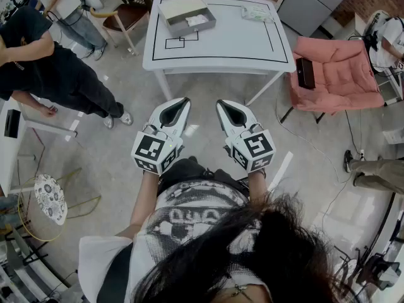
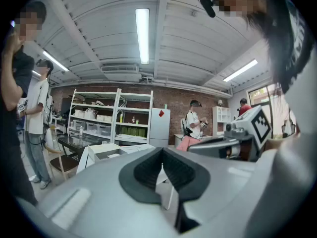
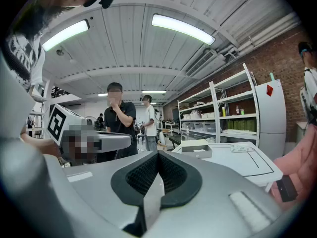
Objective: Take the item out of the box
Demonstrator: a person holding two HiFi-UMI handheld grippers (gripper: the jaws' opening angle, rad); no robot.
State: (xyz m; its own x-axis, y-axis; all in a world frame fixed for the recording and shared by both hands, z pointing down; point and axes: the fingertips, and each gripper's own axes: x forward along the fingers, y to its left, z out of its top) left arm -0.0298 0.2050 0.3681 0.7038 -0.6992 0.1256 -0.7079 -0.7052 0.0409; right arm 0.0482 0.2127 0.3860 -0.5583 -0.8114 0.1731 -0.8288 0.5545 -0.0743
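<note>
A white table (image 1: 233, 43) marked with black lines stands on a grey floor (image 1: 208, 169), with a pink armchair (image 1: 338, 74) just beside it. An open box (image 1: 189, 28) sits near the table's far left corner, a pale item (image 1: 197, 20) inside. The left gripper (image 1: 182, 103) and right gripper (image 1: 223, 106) (both closed, empty) hover well short of the table.

Grey left gripper (image 1: 185, 100), right gripper (image 1: 219, 102); black-lined jaws.

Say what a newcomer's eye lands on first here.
The left gripper and right gripper, both shut and empty, held side by side mid-frame in the head view. Beyond them stands a white table with an open box at its far left corner; a pink armchair sits to its right.
</note>
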